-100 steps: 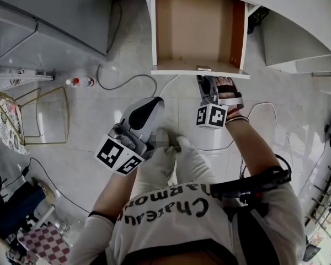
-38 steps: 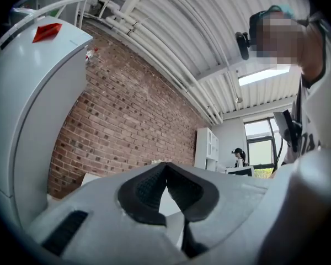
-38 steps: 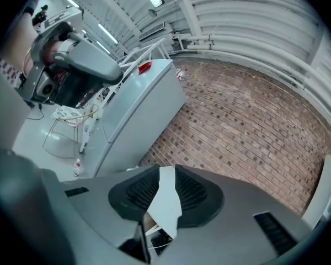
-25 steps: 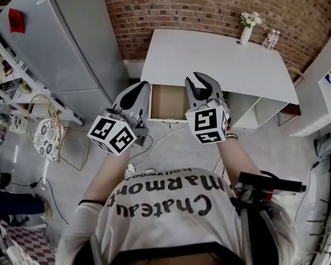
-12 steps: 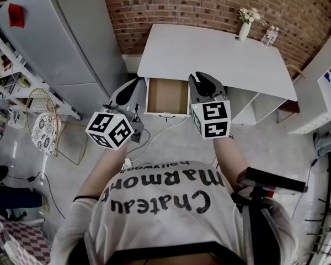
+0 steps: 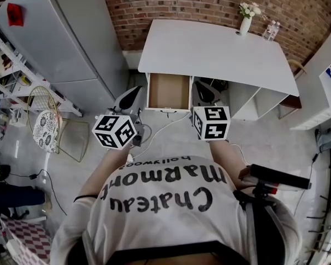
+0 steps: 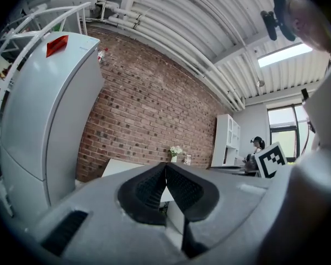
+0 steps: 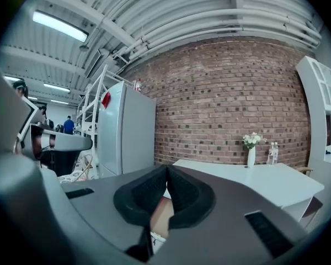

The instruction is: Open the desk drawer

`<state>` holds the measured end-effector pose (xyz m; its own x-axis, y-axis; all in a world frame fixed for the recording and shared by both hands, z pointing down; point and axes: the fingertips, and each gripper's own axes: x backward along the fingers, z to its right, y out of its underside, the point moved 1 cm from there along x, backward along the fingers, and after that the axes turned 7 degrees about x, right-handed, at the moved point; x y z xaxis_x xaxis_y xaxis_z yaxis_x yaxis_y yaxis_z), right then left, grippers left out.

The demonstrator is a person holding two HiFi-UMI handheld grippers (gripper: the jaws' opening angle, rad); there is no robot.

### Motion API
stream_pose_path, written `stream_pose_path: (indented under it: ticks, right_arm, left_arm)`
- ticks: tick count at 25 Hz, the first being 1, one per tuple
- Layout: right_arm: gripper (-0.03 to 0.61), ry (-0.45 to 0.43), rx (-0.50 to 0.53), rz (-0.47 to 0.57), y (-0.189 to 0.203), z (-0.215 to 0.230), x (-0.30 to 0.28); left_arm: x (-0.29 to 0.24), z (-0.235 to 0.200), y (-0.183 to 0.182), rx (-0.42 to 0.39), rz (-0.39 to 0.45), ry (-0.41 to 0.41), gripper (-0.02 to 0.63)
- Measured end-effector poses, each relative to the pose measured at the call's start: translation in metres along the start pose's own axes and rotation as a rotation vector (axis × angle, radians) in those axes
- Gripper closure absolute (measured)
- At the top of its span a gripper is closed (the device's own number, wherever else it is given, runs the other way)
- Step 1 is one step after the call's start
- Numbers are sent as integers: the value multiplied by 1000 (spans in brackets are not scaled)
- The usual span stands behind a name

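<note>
Both grippers sit lower than a second ago. Desk drawer stands pulled out, brown inside, just ahead of the fingertips of left gripper and right gripper. Right jaws have just been closing, nothing between; left jaws together too.

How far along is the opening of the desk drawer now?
Done: the white drawer with brown inside stands pulled out from the white desk. In hand: nothing. The left gripper is shut and empty. The right gripper has just been closing its jaws, now shut, nothing between them. Neither touches the drawer. Left: apparently nothing.
</note>
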<state>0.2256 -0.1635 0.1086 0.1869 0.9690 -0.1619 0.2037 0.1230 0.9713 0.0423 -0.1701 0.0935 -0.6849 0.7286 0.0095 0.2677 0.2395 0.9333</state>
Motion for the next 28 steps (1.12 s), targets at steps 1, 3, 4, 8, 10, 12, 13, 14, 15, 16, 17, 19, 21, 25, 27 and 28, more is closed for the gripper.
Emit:
stream_pose_path:
  ticks: [1,3,4,8,10,12,13,14,15,16,17,19,21,25,27,28]
  right_arm:
    - [565,-1,-4,-16,6,-1,1]
    - [564,-6,-2,-49,17,-3,3]
    - [564,-8,0,-62,22,-4,4]
    - [565,-6,-10,-93,32,-3,3]
    - [565,0,-13,-105,34,-3,2]
    - [565,2,-11,-112,35,-3,1]
    - [565,2,-11,-113,35,-3,0]
    - [565,1,-10,-114,35,-4,0]
    - [565,0,-10,-115,35,-4,0]
    - [565,1,-9,-117,36,-5,1]
    - [565,1,-8,-120,37,-5,1]
    - [565,-1,-8,-126,38,-6,2]
    - [565,-1,-6,-129,38,-6,2]
    - [565,4,-5,-126,38,-3,3]
    - [565,4,-4,-125,38,-3,3]
    - [565,4,-4,-125,38,-4,3]
  left_arm:
    - [2,-2,5,5,-10,-7,598]
    - [7,-6,14,13,-25,-21,598]
    - [9,-8,18,17,-31,-28,598]
    - [18,-18,26,29,-35,-61,598]
    - [22,-22,26,35,-30,-72,598]
    - [25,-26,25,42,-23,-80,598]
    - [26,-27,25,45,-20,-84,598]
    - [27,-28,25,47,-18,-87,598]
    - [28,-29,25,49,-16,-89,598]
    - [29,-28,25,49,-15,-90,598]
    - [30,-28,26,49,-13,-92,598]
    - [32,-27,25,48,-6,-94,598]
    - [33,-27,23,48,-1,-95,598]
    - [34,-27,23,50,1,-97,598]
    - [35,-28,23,52,5,-100,598]
    - [35,-28,23,53,7,-100,598]
